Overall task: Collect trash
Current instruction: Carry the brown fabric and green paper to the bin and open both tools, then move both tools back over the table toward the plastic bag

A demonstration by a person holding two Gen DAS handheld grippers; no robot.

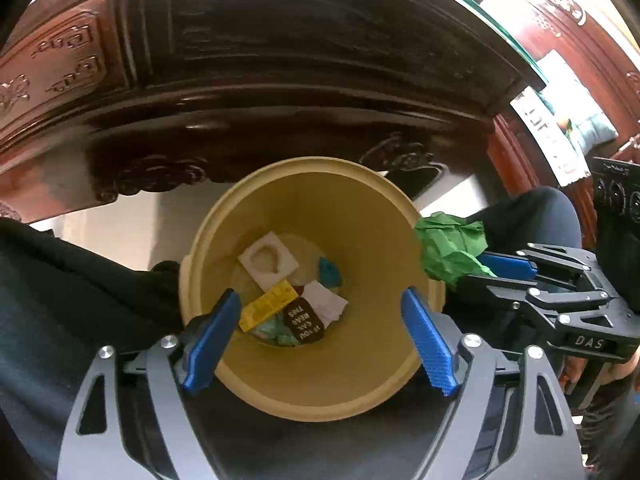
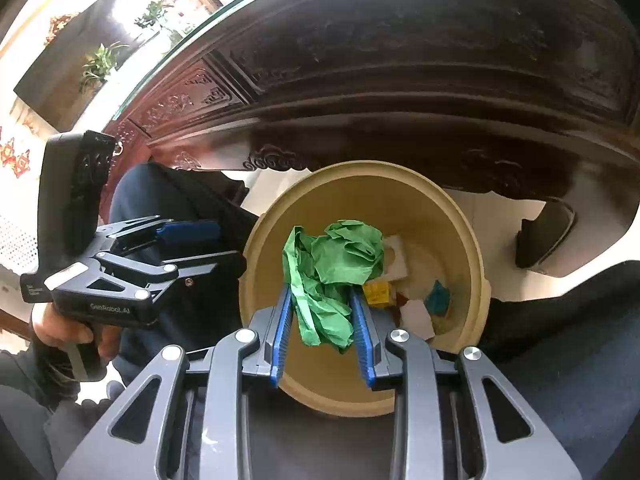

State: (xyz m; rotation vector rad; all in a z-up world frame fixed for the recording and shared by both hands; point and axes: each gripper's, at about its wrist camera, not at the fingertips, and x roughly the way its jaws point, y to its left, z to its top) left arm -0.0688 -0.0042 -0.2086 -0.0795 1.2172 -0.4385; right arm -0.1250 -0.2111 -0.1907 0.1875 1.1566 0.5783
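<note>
A tan round trash bin (image 1: 372, 220) stands on the floor below a carved dark wood table; it also shows in the right wrist view (image 2: 460, 240). Inside lie a white foam piece (image 1: 269, 261), a yellow wrapper (image 1: 267, 304), a black tag (image 1: 305, 320), white paper (image 1: 326, 304) and a teal scrap (image 1: 330, 274). My left gripper (image 1: 320, 328) is open and empty, held over the bin mouth. My right gripper (image 2: 322, 316) is shut on a crumpled green paper (image 2: 334, 268), held above the bin's left rim; in the left wrist view the paper (image 1: 450, 250) sits at the bin's right rim.
The carved table apron (image 1: 260, 80) hangs close above the bin's far side. The person's dark-clothed legs (image 1: 60, 280) flank the bin on both sides. A dark table foot (image 2: 544, 232) stands right of the bin. White floor (image 1: 120, 232) shows behind.
</note>
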